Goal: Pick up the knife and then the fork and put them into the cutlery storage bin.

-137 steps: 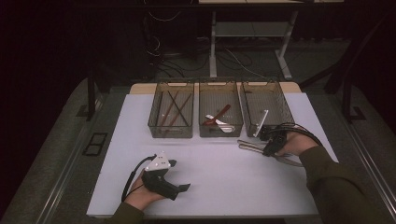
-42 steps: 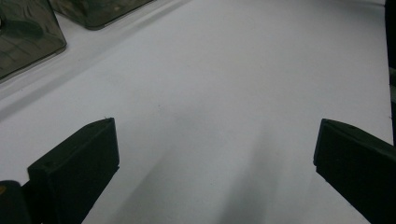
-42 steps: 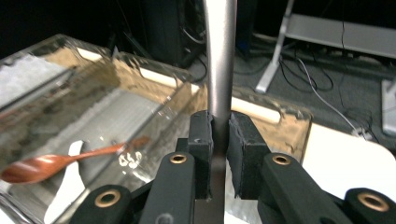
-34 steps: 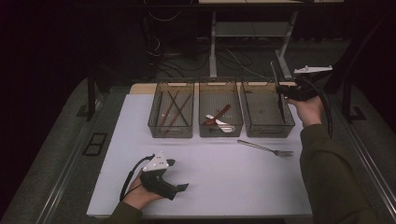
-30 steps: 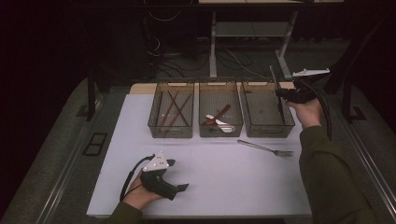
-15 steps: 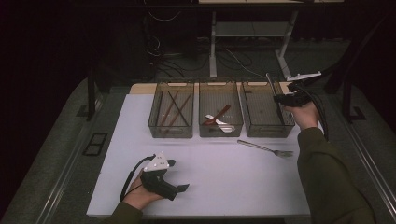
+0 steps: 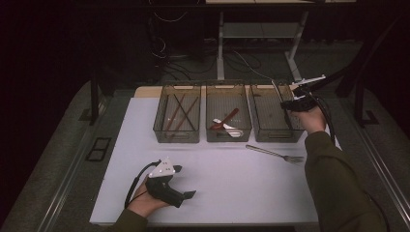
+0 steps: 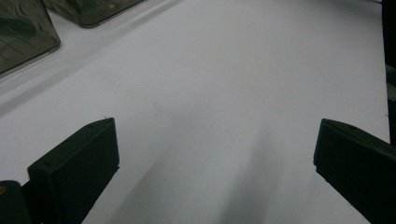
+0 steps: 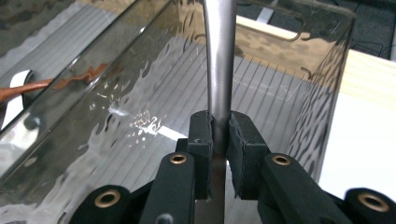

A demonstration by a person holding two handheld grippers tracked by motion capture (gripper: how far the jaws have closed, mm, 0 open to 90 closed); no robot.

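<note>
The right claw (image 7: 286,104) is clenched on a slim metal utensil (image 9: 219,70), its two black pads pressing the flat handle from either side, as the right claw's own view shows (image 9: 219,140). What kind of utensil it is cannot be told, since its working end is out of sight. In the high view the utensil (image 7: 277,92) rises steeply from the claw and hangs above the right-hand bin (image 7: 270,133), the last of three clear smoky plastic bins standing in a row at the far side of the white tabletop (image 7: 232,188). Seen through the right claw's camera, that bin's ribbed floor (image 9: 154,121) lies bare beneath the handle. The middle bin (image 7: 227,137) holds a white spoon (image 7: 227,126) and a reddish-brown one (image 7: 226,118), and the left bin (image 7: 176,137) holds reddish chopsticks (image 7: 178,112). A metal fork (image 7: 278,154) lies flat on the tabletop just in front of the right-hand bin, apart from it. The left claw (image 7: 188,195) rests low at the near edge of the tabletop, well apart from the bins, released: its own view shows the jaws standing wide with only bare white surface (image 8: 215,116) between them.
</note>
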